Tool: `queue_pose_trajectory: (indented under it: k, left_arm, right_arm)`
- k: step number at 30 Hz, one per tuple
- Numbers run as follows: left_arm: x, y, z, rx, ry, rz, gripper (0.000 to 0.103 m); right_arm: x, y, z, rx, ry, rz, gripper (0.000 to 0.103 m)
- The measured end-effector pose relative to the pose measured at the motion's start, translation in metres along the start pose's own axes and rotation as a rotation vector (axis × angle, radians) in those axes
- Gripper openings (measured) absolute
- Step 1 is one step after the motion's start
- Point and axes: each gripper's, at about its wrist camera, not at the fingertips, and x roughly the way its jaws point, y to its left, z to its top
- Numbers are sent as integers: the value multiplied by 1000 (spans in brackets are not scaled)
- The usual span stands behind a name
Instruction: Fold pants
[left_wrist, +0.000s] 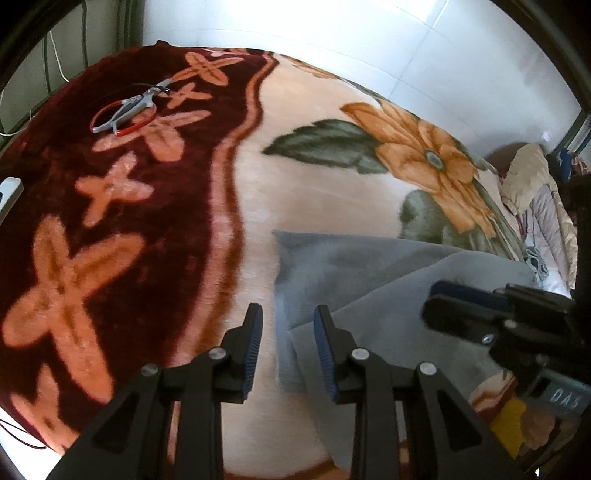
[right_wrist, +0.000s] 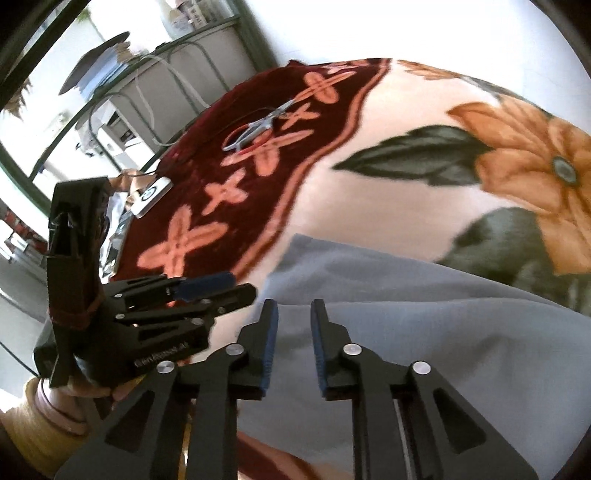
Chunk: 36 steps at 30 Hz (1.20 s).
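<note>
Grey pants (left_wrist: 388, 280) on floral blanket (left_wrist: 314, 155), left tongs (left_wrist: 288, 314) wide at their edge, right tongs (right_wrist: 293, 308) wide above them

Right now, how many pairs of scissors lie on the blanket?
1. The grey-and-red-handled metal scissors lie on the dark maroon border of the floral plush blanket, beyond the grey pants. Others may be hidden.
</note>
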Motion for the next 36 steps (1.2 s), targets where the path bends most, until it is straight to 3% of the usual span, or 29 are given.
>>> queue_pose_trajectory:
  k: [11, 20, 26, 30, 36]
  left_arm:
    - [5, -25, -7, 23, 38, -74, 30]
    - [23, -26, -13, 31, 85, 18, 30]
    - [30, -26, -15, 41, 94, 52, 30]
    - [26, -21, -16, 4, 78, 70, 30]
    - [29, -20, -17, -7, 86, 54, 34]
  right_arm:
    - [-75, -121, -50, 180, -3, -261, 26]
    - [-102, -196, -105, 350, 70, -405, 30]
    - [-81, -216, -130, 423, 130, -396, 30]
    - [-75, -221, -137, 460, 112, -386, 36]
    - [-69, -215, -143, 445, 59, -328, 69]
